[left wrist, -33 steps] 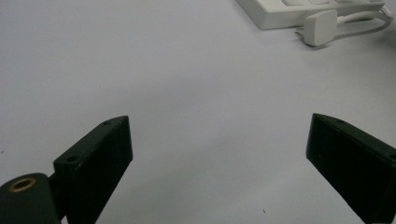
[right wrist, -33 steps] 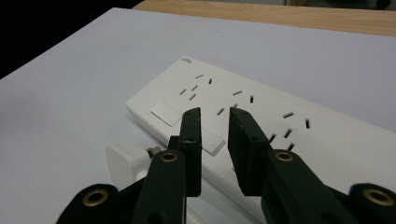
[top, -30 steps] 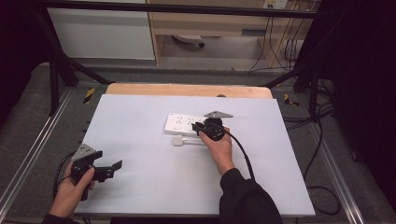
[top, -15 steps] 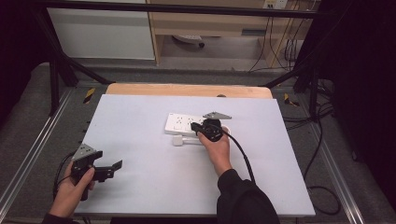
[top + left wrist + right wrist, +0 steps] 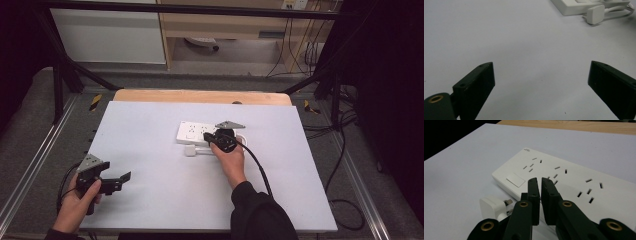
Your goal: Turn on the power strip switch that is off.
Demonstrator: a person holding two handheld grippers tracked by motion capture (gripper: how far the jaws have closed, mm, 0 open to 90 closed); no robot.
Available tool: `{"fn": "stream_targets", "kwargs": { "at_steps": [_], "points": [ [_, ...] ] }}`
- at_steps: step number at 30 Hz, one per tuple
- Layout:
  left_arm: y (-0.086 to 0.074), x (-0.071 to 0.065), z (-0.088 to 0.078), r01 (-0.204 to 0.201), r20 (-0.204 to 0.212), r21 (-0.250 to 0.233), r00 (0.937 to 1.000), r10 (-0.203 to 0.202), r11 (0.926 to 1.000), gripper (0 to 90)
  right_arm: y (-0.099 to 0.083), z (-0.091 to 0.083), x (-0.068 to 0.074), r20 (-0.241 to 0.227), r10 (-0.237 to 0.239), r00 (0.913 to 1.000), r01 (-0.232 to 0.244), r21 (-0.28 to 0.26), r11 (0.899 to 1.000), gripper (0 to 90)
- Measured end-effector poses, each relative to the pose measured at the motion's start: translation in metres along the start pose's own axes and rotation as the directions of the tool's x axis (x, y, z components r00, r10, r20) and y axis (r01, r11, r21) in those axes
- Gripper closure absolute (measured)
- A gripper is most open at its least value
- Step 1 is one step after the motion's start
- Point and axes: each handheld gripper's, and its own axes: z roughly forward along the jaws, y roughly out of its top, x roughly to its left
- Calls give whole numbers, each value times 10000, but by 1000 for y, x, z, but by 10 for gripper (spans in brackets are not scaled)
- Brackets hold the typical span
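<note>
Both grippers are working over the pale grey table (image 5: pixel 165 200). Right gripper (image 5: pixel 209 138) is sitting at the near edge of the white power strip (image 5: pixel 197 132), its black jaws clenched almost flat together with only a thin slit between them and nothing visibly caught there; they have just been closing, and against the earlier high views the gripper is staying at the same spot by the strip. In the right gripper view the jaw tips (image 5: pixel 540 182) are hovering right over the strip's (image 5: pixel 579 182) front edge, beside its flat rectangular switch. Left gripper (image 5: pixel 122 179) is resting at the table's near left corner, well apart from the strip, jaws spread wide and released, holding nothing; its place is unchanged from the earlier frames.

Largest of all, the table is showing a smooth matte surface with a strip of bare wood (image 5: pixel 200 96) along its far edge. Next, the power strip is lying flat near the table's middle: a glossy white plastic slab with rounded corners and rows of slotted sockets. A small grey mark is printed at its corner, too small to read. Smallest, the white plug (image 5: pixel 492 207) is lying on its side just in front of the strip, metal prongs pointing toward it, a blocky rounded shape with its white cable (image 5: pixel 617 11) curling away.
</note>
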Motion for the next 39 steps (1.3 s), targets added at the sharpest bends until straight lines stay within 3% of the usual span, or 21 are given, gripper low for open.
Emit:
{"fn": "stream_targets", "kwargs": {
  "at_steps": [14, 39],
  "points": [
    [0, 0, 0, -10, 11, 2, 10000, 10, 10000, 72, -4, 10, -5, 308, 35, 9995, -32, -70, 10000, 899],
    [0, 0, 0, 4, 13, 18, 10000, -4, 10000, 72, -6, 13, -3, 250, -164, 9996, 168, -169, 9997, 900]
  ]
}}
